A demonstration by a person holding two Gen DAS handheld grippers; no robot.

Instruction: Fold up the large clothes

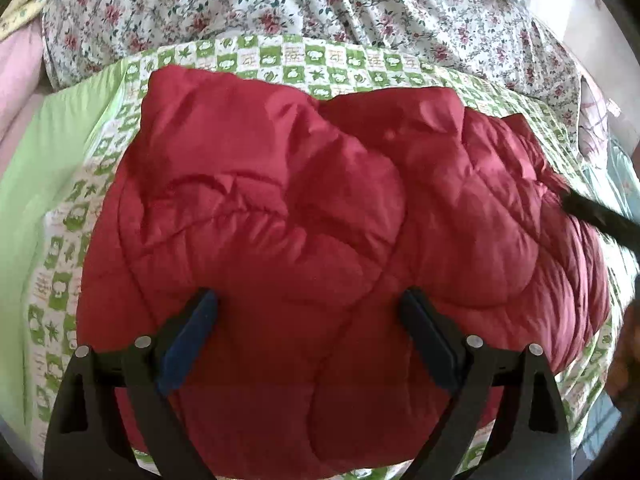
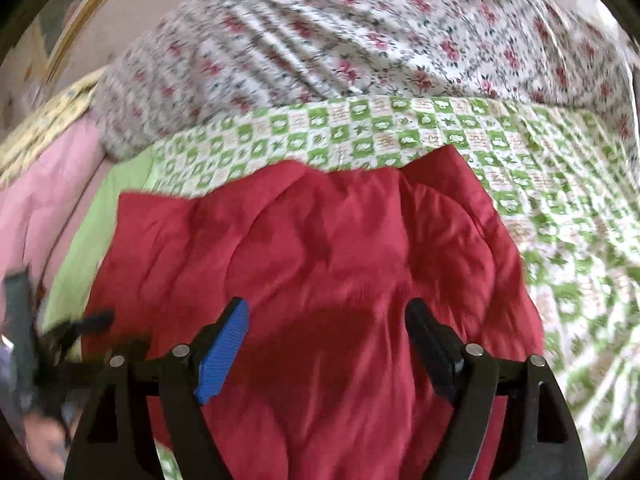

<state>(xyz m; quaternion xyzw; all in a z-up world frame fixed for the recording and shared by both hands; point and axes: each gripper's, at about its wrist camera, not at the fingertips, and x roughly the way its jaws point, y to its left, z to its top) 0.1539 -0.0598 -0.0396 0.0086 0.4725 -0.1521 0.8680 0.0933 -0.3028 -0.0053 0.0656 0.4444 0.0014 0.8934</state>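
both hand-held grippers hang over the red quilted jacket, which lies in a puffy folded bundle on the green checked bed cover. left hand-held gripper has its jaws apart, with nothing between them; only the jacket shows below the gap. right hand-held gripper also stands wide apart and holds nothing.

what could go wrong: the jacket is thick and slippery-looking, so i think the bundle can spring open by itself, because no pad presses on it now. its right side looks higher and looser than the left, so the fold may slide toward that side. if a jaw takes only the top layer, the layers under it may stay behind and the fold will be uneven. the bed cover is soft too and could be pinched together with the jacket.

the jacket is directly below and ahead of each gripper, near the fingertips, but i cannot tell if they touch it. the floral bedding lies well behind.
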